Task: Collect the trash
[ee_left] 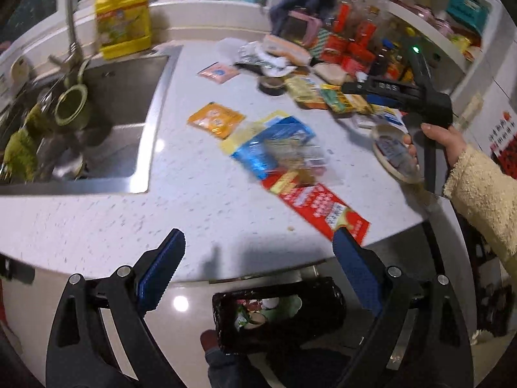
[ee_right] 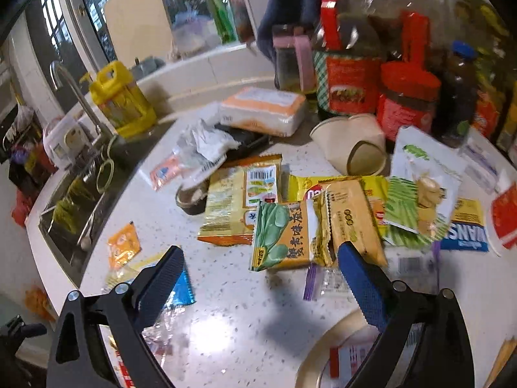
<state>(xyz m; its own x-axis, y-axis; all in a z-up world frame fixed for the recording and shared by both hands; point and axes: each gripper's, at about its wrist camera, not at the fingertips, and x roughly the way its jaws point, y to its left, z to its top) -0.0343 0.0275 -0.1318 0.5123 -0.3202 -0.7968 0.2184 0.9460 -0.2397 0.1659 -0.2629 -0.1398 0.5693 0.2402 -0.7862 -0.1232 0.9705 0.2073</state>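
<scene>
Empty wrappers litter the white counter [ee_left: 194,213]: an orange packet [ee_left: 216,119], a blue packet [ee_left: 274,145] and a red wrapper [ee_left: 320,207]. My left gripper [ee_left: 258,258] hangs open over the counter's front edge with nothing between its pads. Below it on the floor stands a black-lined trash bin [ee_left: 278,313] holding rubbish. A hand [ee_left: 442,139] holds my right gripper [ee_left: 355,92] over the pile at the far right. In the right wrist view my right gripper [ee_right: 261,265] is open and empty, just short of a green-and-orange snack packet [ee_right: 284,236] and a yellow packet [ee_right: 352,220].
A sink [ee_left: 113,113] with dishes lies to the left, with a yellow detergent jug [ee_left: 124,16] behind it. Jars and bottles [ee_right: 404,97] crowd the back right. A tipped paper cup [ee_right: 355,145], a tissue pack [ee_right: 263,110] and a paper bowl [ee_right: 332,349] sit among the wrappers.
</scene>
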